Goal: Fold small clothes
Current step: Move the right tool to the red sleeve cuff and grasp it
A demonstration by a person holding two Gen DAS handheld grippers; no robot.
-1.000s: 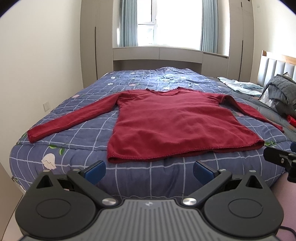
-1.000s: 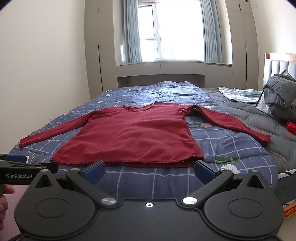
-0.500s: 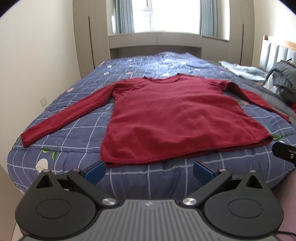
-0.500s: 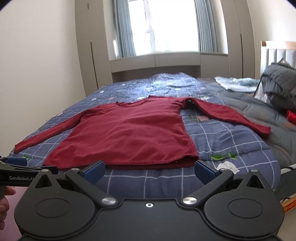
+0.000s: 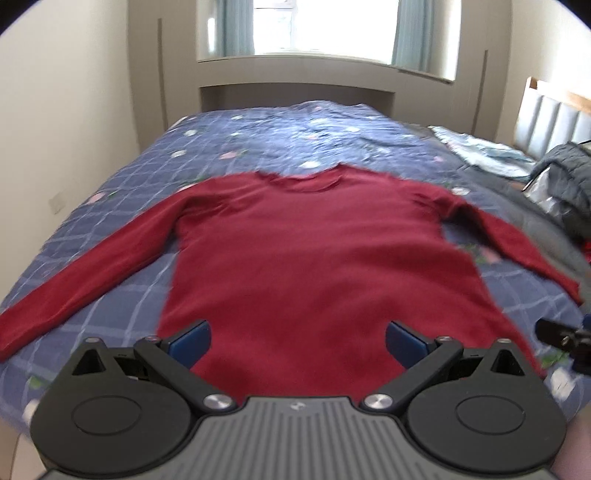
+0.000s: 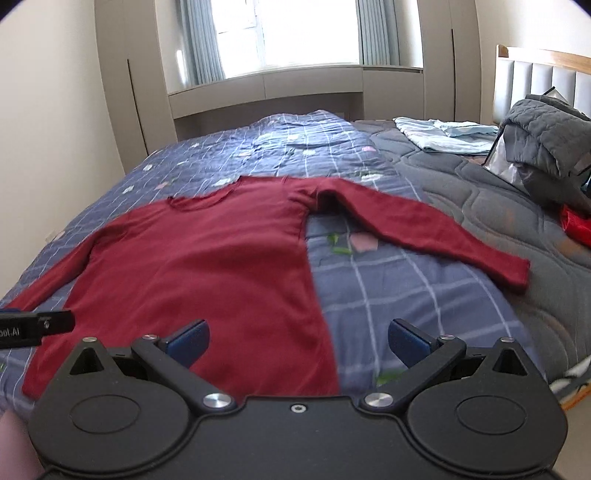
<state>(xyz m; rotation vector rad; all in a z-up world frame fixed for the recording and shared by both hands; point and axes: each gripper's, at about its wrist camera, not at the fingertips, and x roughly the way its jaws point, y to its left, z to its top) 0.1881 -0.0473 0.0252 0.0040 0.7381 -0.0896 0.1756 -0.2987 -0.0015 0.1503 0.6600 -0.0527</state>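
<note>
Both grippers are spread wide with nothing between their blue pads. Left gripper (image 5: 297, 341): positioned over the hem area of the red long-sleeved top (image 5: 314, 266); fabric fills the whole gap between the fingers. The left wrist view is motion-blurred, so contact with the cloth cannot be confirmed; the pads appear to be above it. Right gripper (image 6: 298, 341): positioned over the right hem corner of the top, with the side edge of the garment running through the gap; red fabric lies by the left pad (image 6: 188, 341), quilt by the right pad.

Garment position: the top lies flat, face up, on the blue checked quilt (image 6: 424, 295), hem toward the grippers at 6 o'clock, neckline (image 5: 301, 179) at 12 o'clock. Both sleeves are extended. In the left wrist view, one sleeve (image 5: 92, 273) runs out to 8 o'clock. In the right wrist view, the other sleeve (image 6: 424, 229) runs out to 3 o'clock, its cuff at the quilt's edge beside the grey quilted mattress cover (image 6: 491, 199).

Surroundings, right wrist view:
- Folded grey padded blanket (image 6: 546, 147) at 2 o'clock, against the upholstered headboard (image 6: 535, 81).
- Light blue garment (image 6: 443, 134) at 1 o'clock.
- Small red item (image 6: 576, 225) at 3 o'clock, partly cut off.
- Window with curtains (image 6: 310, 33) at 12 o'clock.

The tip of the left gripper shows at 9 o'clock in this view.
</note>
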